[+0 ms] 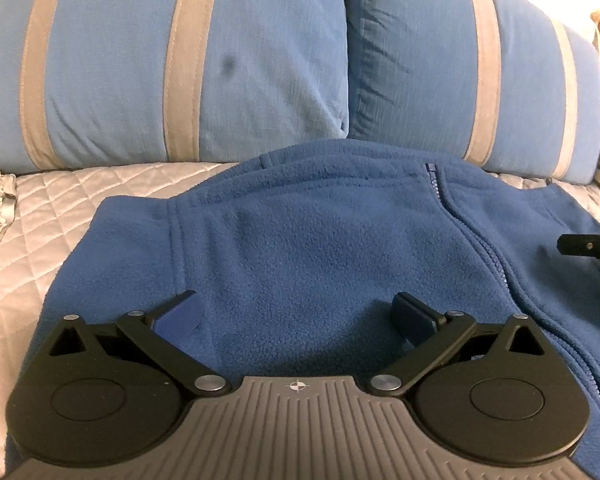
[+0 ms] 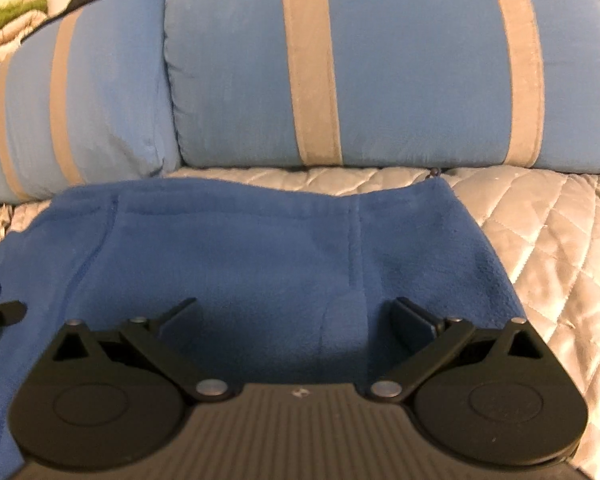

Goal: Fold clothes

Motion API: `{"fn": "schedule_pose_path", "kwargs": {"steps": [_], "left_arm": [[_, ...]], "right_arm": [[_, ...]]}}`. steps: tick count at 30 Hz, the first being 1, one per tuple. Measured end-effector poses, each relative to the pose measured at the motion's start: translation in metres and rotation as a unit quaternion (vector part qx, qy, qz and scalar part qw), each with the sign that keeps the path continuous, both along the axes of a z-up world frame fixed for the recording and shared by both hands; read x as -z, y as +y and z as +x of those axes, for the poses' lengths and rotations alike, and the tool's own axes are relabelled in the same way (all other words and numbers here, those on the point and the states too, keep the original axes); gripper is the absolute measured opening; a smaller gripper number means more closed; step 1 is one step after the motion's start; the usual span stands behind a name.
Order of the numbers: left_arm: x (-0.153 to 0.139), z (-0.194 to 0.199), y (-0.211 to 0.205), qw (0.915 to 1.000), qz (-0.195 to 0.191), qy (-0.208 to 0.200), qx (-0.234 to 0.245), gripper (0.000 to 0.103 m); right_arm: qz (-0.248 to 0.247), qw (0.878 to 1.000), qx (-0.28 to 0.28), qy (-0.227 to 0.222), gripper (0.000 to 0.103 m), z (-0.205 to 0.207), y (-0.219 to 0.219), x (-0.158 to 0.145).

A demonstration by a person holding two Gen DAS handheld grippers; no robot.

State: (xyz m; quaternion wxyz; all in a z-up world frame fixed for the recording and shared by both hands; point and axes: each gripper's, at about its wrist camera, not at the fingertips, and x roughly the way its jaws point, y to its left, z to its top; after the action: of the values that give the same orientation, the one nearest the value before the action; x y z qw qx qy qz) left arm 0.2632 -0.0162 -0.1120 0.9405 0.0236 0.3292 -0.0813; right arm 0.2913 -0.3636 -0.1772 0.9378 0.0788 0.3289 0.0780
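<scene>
blue fleece jacket (image 1: 320, 248) flat on quilt (image 1: 60, 208) | left gripper (image 1: 296, 316) spread | right gripper (image 2: 296, 320) spread

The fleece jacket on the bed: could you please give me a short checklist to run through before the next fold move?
1. Left gripper open, nothing between its fingers: ok.
2. Right gripper open, nothing held: ok.
3. Fleece jacket lying spread on the quilted cover: ok.
4. Zipper closed: ok along the stretch in view; its lower end is cut off.
5. Both grippers over opposite halves of the jacket: ok.
6. Sleeves laid out flat: cannot tell; neither view shows a whole sleeve.
7. Pillows apart from the jacket: not ok in the left view, where the collar reaches them.
</scene>
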Motion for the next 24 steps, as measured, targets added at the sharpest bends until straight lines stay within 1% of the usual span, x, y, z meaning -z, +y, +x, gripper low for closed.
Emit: {"fn": "schedule_pose_path", "kwargs": {"steps": [4,12,19,21,23,24], "left_arm": [[0.0,0.0,0.0,1.0,0.003,0.0,0.0,0.103],[0.0,0.0,0.0,1.0,0.003,0.001,0.001,0.103],[-0.002,0.002,-0.002,0.9999,0.009,0.01,0.0,0.103],[-0.004,0.005,-0.002,0.9997,0.009,0.021,0.003,0.103],[-0.01,0.007,0.002,0.9995,0.0,0.031,0.005,0.103],[-0.015,0.007,0.008,0.9994,-0.016,0.03,0.001,0.103]], "right_arm": [[0.015,1.0,0.012,-0.008,0.102,-0.002,-0.007,0.0],[0.018,1.0,0.015,-0.009,0.102,-0.004,-0.008,0.0],[0.019,1.0,0.015,0.005,0.102,0.002,-0.009,-0.001],[0.01,1.0,0.014,0.013,0.102,0.005,-0.006,-0.002],[-0.004,1.0,0.01,0.021,0.102,0.006,-0.003,-0.004],[-0.01,1.0,0.007,0.025,0.103,0.007,-0.001,-0.005]]}}
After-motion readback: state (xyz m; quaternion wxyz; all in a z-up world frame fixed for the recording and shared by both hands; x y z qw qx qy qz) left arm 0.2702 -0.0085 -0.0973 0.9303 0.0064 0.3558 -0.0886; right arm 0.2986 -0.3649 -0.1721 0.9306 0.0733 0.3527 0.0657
